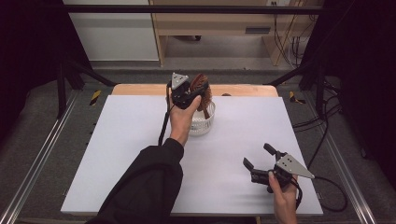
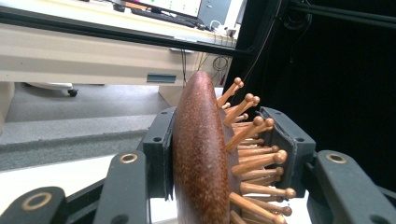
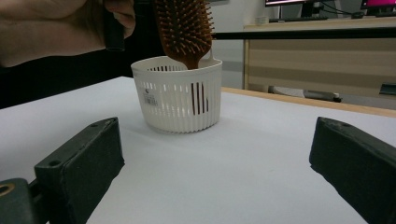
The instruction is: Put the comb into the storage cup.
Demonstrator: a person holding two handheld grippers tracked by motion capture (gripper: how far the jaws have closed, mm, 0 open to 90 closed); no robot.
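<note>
Hairbrush [image 1: 201, 88] stood upright in the upper middle of the high view, clamped by the left gripper [image 1: 189, 93], handle end inside the white basket [image 1: 203, 122] directly below. The right gripper [image 1: 261, 158] waited wide and empty at lower right.

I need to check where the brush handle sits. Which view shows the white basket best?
The right gripper view: the white basket stands whole, hairbrush handle inside. The high view shows it partly behind the left hand.
</note>
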